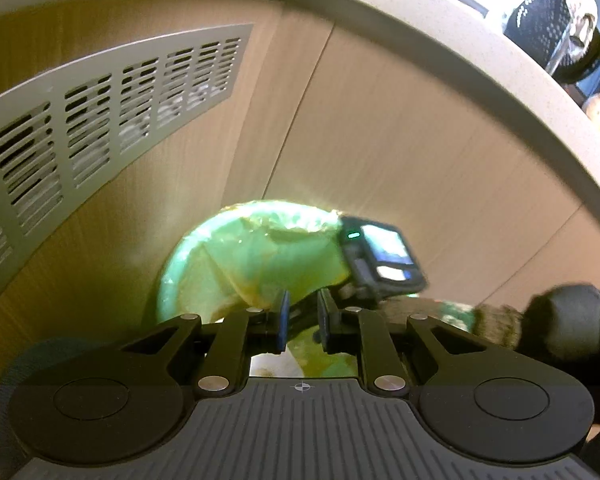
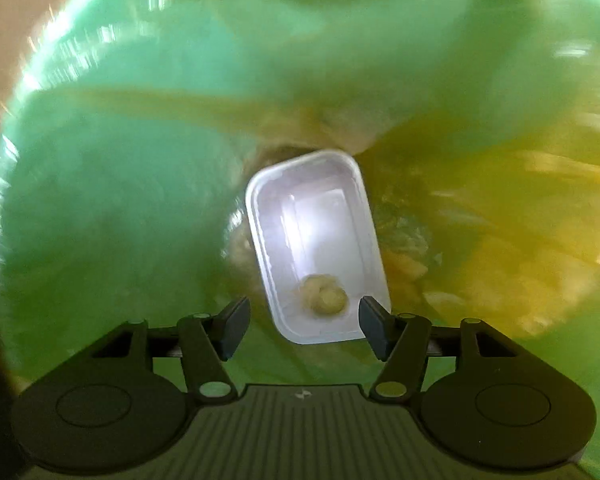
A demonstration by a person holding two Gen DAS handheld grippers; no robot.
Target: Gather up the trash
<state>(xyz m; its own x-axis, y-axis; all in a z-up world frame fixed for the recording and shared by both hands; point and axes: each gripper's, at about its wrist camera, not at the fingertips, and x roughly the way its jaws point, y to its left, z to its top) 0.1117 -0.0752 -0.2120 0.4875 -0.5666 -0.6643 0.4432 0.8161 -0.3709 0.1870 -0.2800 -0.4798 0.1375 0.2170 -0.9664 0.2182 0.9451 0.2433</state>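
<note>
Left gripper [image 1: 303, 314]: low in the left wrist view, aimed down at the bag; jaws nearly together with a narrow gap; a dark strip and green film run through that gap, but whether the pads pinch them I cannot tell
Right gripper [image 2: 304, 322]: pointing steeply down into the bag; jaws released and wide apart; the tray lies below and between them, its near end just left of the right pad, not gripped as far as the view shows
Bag [image 1: 260, 248]: green translucent liner, mouth open; it stands against a pale wood-grain panel [image 1: 380, 128]; from inside, its walls fill the right wrist view, green on the left, yellowish on the right
Tray [image 2: 316, 240]: white, rectangular, shallow; down inside the bag, tilted, open side up
Lump [image 2: 325, 295]: small, pale yellow, at the tray's near end
Right-hand rig: seen from the left wrist view as a dark camera unit [image 1: 384, 256] with a lit screen over the bag's right rim; a gloved hand [image 1: 556, 320] behind it
Vent [image 1: 100, 128]: grey slotted grille set in the panel, upper left
Counter [image 1: 460, 64]: pale rounded edge above the panel; a dark perforated object [image 1: 548, 32] on it, too blurred to name
</note>
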